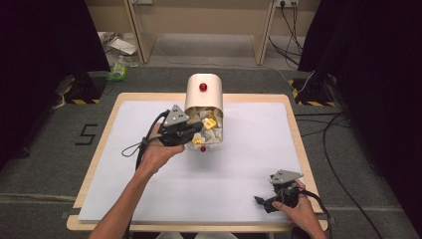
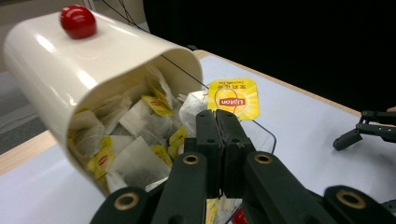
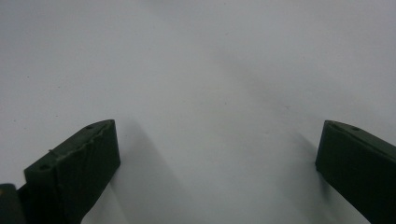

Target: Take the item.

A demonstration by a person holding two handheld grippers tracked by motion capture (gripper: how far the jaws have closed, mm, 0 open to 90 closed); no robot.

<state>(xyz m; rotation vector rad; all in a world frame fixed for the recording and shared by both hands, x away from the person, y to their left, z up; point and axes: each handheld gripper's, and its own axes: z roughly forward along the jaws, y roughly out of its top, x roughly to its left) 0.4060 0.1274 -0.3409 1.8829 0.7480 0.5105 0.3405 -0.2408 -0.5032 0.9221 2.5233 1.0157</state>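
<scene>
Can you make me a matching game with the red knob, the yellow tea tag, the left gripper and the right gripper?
Things:
1. red knob
2. yellow tea tag
3. left gripper
4. right gripper

Places or states:
A. jaws wide apart, over the bare white table cover
B. jaws pressed together, at the mouth of the cream box full of tea bags
C. on top of the cream box's rounded lid
D. just beyond the closed jaws, with a thin string running from it

Pairs: 1-C, 2-D, 3-B, 4-A
</scene>
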